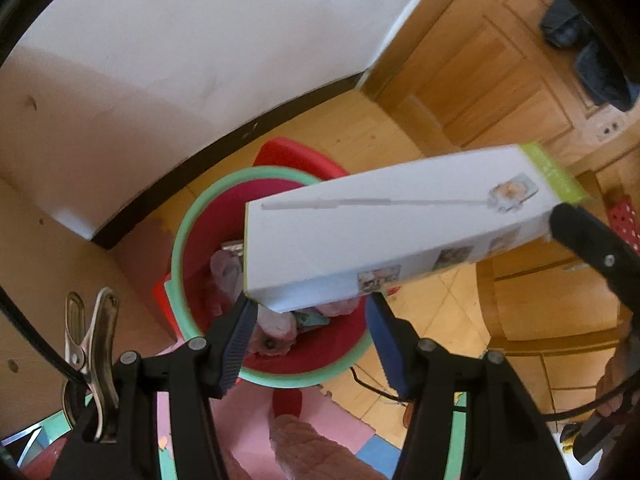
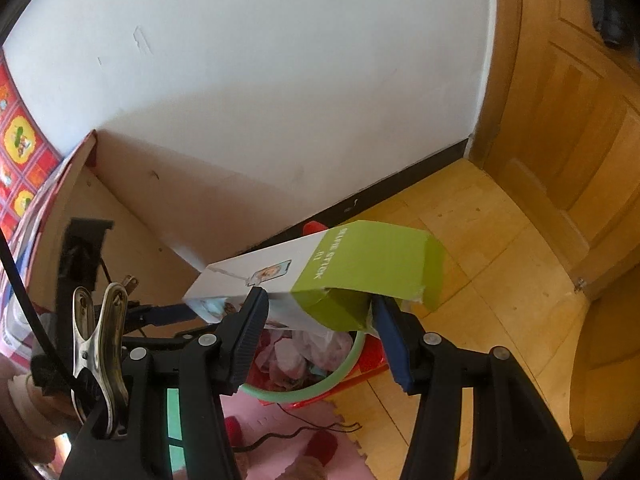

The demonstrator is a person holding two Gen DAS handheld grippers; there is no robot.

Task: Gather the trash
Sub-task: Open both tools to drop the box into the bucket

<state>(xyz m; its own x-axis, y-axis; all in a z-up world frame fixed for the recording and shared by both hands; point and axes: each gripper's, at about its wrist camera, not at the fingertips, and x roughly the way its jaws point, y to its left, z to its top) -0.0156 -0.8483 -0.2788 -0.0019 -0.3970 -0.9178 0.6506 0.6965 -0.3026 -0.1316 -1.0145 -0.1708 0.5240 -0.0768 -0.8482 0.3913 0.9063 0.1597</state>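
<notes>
A long white box (image 1: 380, 240) with a green end (image 2: 372, 256) hangs tilted over a red bin with a green rim (image 1: 180, 240). My left gripper (image 1: 310, 320) is shut on the box's white end, a pad against each side. My right gripper (image 2: 320, 316) is shut on the torn green end. One black finger of the right gripper (image 1: 580, 236) shows at the box's far end in the left wrist view. The bin rim (image 2: 344, 372) sits directly below, and the bin holds crumpled pinkish bags (image 1: 228, 272) and other scraps (image 2: 296, 356).
The bin stands in a corner between a white wall (image 1: 160, 40) with a dark skirting and a pale wooden cabinet side (image 2: 132, 216). A wooden door (image 2: 580, 120) is to the right. A pink foam mat (image 2: 280, 420) and a thin black cable (image 2: 304, 432) lie on the floor in front.
</notes>
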